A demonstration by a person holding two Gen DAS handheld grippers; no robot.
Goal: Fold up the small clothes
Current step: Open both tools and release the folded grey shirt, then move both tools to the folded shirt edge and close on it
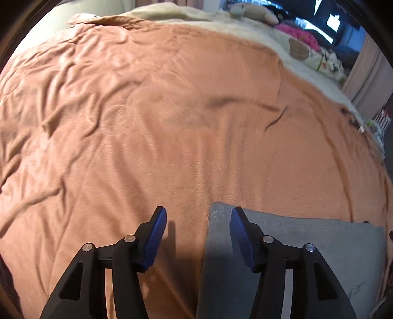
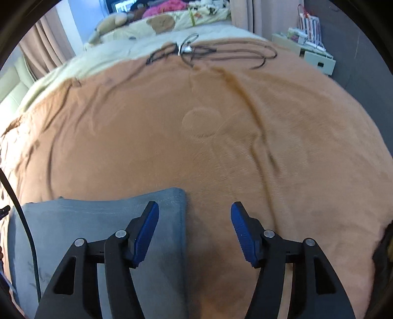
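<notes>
A grey folded cloth [image 1: 307,240] lies flat on the orange bedspread [image 1: 172,110]. In the left wrist view my left gripper [image 1: 199,216] stands open above the cloth's left edge; one blue pad is over the bedspread, the other over the cloth, nothing pinched. In the right wrist view the same grey cloth [image 2: 98,220] lies at the lower left. My right gripper [image 2: 194,211] is open over its right edge, left pad above the cloth, right pad above the bedspread [image 2: 221,122]. Neither gripper touches the fabric.
Pillows and soft toys [image 2: 159,22] lie at the head of the bed. A black cord with a metal clip [image 2: 194,51] rests on the far bedspread. A small shelf with drawers [image 2: 312,51] stands beside the bed. A black cable [image 2: 22,220] hangs at left.
</notes>
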